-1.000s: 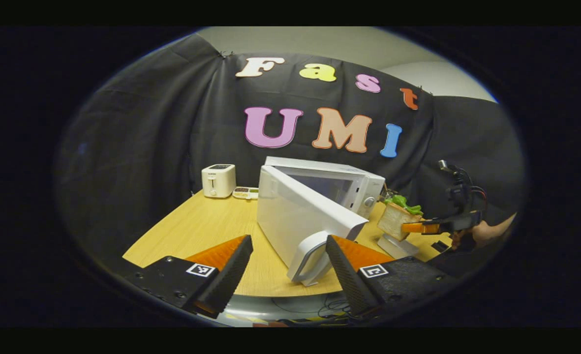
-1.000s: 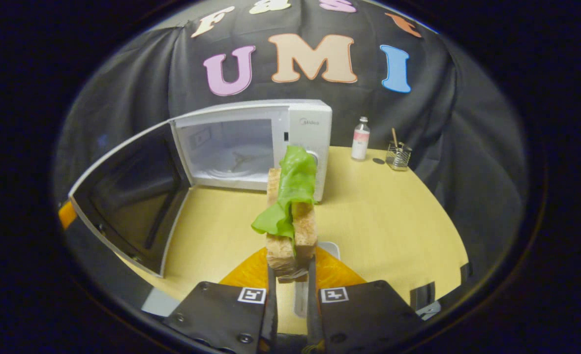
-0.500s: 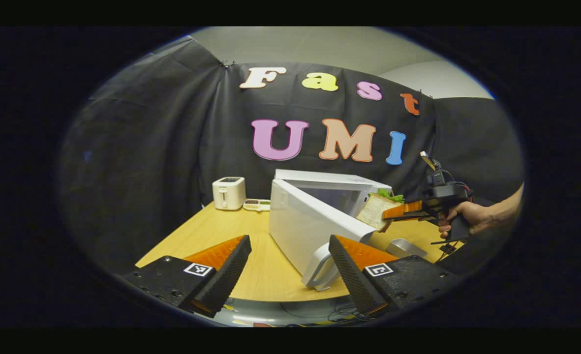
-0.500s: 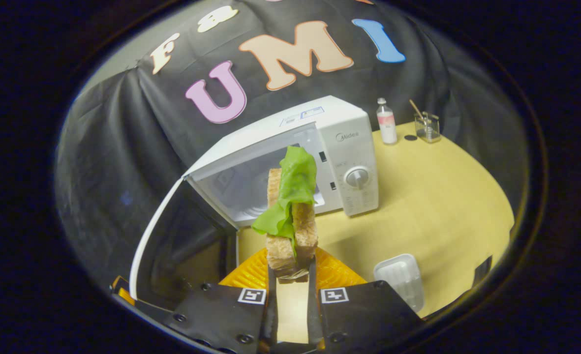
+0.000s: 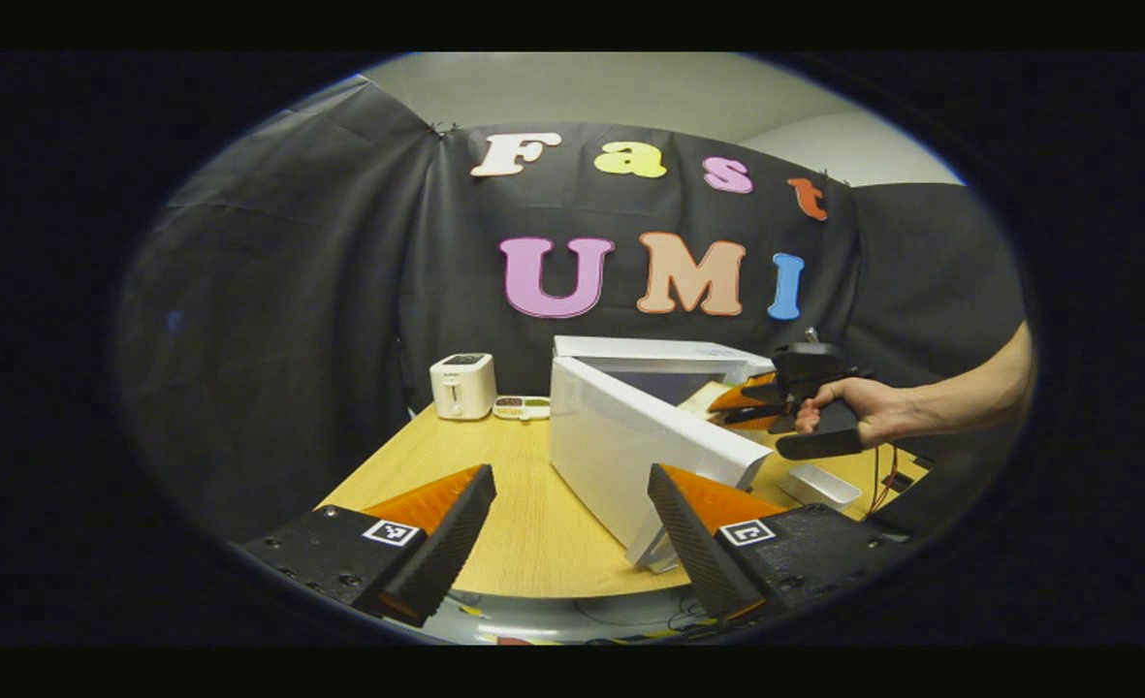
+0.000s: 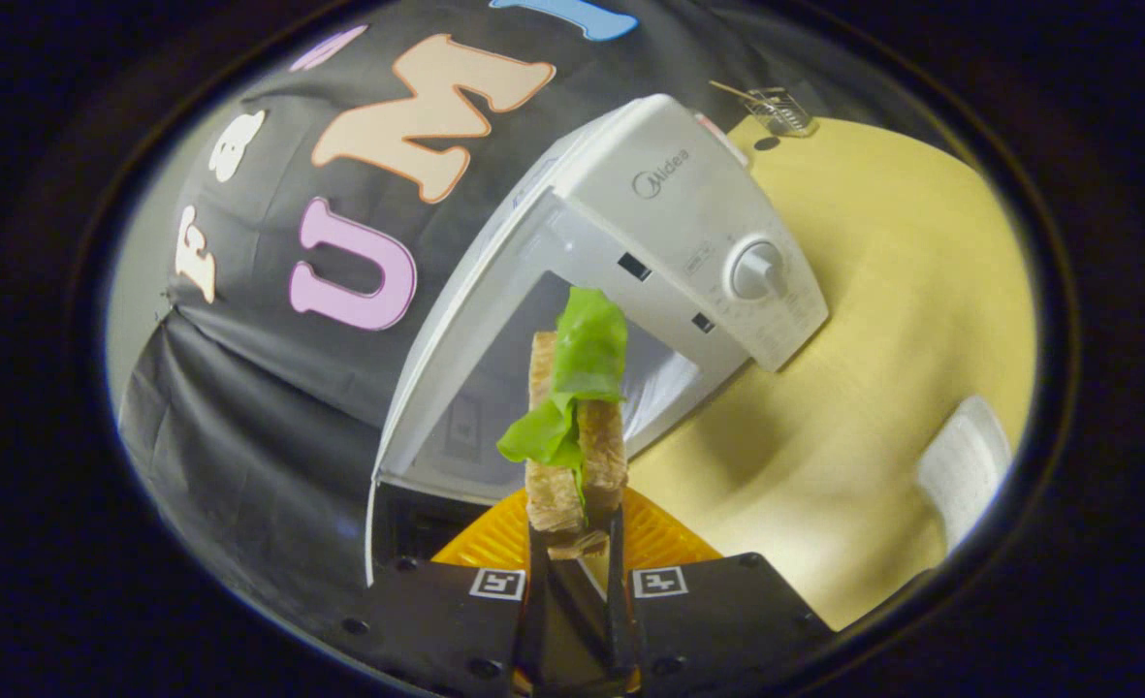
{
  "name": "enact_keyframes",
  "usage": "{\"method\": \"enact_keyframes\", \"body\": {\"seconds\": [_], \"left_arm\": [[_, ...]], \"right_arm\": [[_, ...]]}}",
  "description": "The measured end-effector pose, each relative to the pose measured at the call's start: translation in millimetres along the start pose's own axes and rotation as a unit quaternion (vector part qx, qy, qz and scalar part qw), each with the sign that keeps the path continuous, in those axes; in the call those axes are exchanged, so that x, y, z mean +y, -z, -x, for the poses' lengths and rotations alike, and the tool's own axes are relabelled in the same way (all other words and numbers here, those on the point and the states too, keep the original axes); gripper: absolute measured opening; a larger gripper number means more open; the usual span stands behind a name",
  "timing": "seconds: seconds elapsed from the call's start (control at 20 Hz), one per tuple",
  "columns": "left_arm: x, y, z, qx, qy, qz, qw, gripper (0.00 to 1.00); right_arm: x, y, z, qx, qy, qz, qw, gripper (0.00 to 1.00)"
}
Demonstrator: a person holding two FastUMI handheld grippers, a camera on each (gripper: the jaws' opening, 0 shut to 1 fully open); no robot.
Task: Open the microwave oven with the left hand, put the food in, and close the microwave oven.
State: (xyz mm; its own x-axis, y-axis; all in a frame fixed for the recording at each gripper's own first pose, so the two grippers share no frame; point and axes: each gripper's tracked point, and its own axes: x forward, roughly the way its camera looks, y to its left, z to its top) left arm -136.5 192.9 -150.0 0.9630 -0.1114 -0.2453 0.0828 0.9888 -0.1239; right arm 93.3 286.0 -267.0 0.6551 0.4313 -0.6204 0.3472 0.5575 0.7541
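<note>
Right claw [image 6: 572, 543] clamped on sandwich [image 6: 574, 456], just before open microwave [image 6: 669, 242] cavity. Left claw [image 5: 572, 528] spread apart, door [image 5: 630, 456] between fingers, untouched.

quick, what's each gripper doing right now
Left hand-held gripper: open, holding nothing.
Right hand-held gripper: closed on the sandwich.

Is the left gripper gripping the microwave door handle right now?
No. In the left gripper view the left gripper is open, fingers spread, with the microwave door swung open between them, untouched.
</note>
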Motion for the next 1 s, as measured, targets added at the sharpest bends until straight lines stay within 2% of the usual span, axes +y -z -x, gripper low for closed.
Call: {"method": "enact_keyframes", "body": {"seconds": [0.3,0.45,0.5,0.65,0.75,0.8,1.0], "left_arm": [[37,4,6,0.009,-0.041,-0.005,0.999,0.96],[53,10,10,0.019,-0.062,0.000,0.998,0.96],[57,12,11,0.021,-0.069,0.002,0.997,0.99],[67,18,16,0.028,-0.081,0.006,0.996,0.99],[71,21,18,0.031,-0.087,0.008,0.996,0.94],[73,22,19,0.033,-0.089,0.009,0.995,0.94],[78,30,21,0.043,-0.095,0.018,0.994,0.96]], "right_arm": [[24,15,-45,-0.005,0.003,-0.109,0.994,0.25],[37,23,-69,-0.015,-0.004,-0.135,0.991,0.25],[39,25,-75,-0.015,-0.003,-0.148,0.989,0.25],[42,32,-93,-0.016,0.007,-0.206,0.978,0.25],[42,29,-106,-0.024,0.009,-0.225,0.974,0.22],[42,28,-111,-0.029,0.011,-0.231,0.972,0.25],[35,21,-131,-0.048,0.025,-0.261,0.964,0.25]]}}
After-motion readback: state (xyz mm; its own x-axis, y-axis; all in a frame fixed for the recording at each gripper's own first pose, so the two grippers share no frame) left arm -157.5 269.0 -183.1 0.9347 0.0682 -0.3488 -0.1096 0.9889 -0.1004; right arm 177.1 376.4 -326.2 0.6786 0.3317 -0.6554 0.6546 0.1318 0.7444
